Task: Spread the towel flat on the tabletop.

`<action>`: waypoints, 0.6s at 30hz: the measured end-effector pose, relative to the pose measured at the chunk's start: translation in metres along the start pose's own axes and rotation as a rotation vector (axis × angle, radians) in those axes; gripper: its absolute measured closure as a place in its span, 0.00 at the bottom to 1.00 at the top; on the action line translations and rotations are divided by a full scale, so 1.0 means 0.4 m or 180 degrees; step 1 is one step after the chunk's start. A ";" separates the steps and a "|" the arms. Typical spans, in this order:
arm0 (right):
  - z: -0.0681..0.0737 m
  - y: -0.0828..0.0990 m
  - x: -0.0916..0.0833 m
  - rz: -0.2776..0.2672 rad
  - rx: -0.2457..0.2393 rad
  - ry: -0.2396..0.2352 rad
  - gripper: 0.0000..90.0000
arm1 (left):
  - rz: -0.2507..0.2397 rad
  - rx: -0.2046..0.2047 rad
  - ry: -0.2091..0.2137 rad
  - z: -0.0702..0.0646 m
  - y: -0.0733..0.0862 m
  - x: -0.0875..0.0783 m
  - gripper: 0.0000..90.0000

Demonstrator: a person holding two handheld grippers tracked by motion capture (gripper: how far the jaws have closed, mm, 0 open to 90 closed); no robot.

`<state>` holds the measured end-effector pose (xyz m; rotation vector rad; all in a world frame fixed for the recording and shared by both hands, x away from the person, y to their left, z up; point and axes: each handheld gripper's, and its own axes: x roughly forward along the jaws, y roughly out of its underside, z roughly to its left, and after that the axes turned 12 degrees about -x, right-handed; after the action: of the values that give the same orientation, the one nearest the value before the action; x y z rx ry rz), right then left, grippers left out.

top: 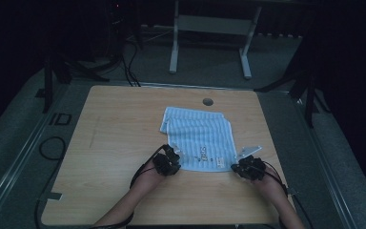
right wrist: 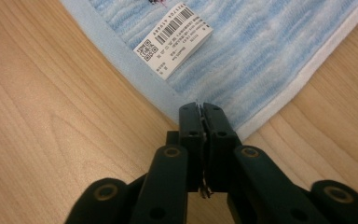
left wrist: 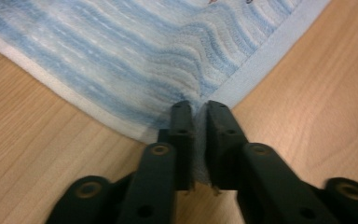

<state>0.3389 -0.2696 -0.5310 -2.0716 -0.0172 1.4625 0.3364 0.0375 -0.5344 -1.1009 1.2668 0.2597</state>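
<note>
The worktop (top: pixel 124 143) carries one item: a blue-and-white striped towel (top: pixel 198 138), lying near the middle and toward my side. It is not spread flat. A layer is doubled over along the far edge, and the outline is irregular there.

Progress, as I judge it: the work in hand is taking the towel by its two near corners, and that step looks complete. My left gripper (top: pixel 170 160) is closed on the near left corner, and my right gripper (top: pixel 244 167) is closed on the near right corner. The towel rests fully on the worktop; no lift, stretch or fold from these corners has begun. That is what remains.

Differences between views: the high view gives the whole towel, the doubled far edge and both of my forearms. It is too dim and too far to confirm either grip.

The left gripper view (left wrist: pixel 196 109) settles that: the jaws are all but shut, with the pale hem pinched between them and the cloth puckering just ahead.

The right gripper view (right wrist: pixel 201 109) shows jaws equally tight on the other corner. It also resolves the white barcode label (right wrist: pixel 173 39) sewn near that hem.
</note>
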 end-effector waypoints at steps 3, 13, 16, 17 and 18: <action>0.004 -0.008 0.000 0.0023 -0.0021 0.0051 0.98 | -0.0009 0.0006 -0.0019 -0.005 -0.002 -0.005 0.94; 0.010 -0.049 -0.168 -0.0456 -0.0054 0.0040 0.98 | -0.0430 -0.0017 0.0212 -0.010 -0.014 -0.214 0.93; 0.047 -0.062 -0.241 -0.0600 -0.0172 0.0048 0.98 | -0.0523 0.0098 0.0282 -0.033 0.015 -0.296 0.93; 0.064 -0.065 -0.264 -0.0659 -0.0213 0.0028 0.98 | -0.0543 0.0124 0.0303 -0.038 0.030 -0.320 0.93; 0.085 -0.065 -0.285 -0.0715 -0.0258 0.0001 0.98 | -0.0546 0.0132 0.0343 -0.042 0.045 -0.340 0.93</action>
<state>0.2730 -0.2712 -0.4285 -2.0584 -0.3040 1.3435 0.2661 0.0871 -0.4263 -1.1930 1.2585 0.0451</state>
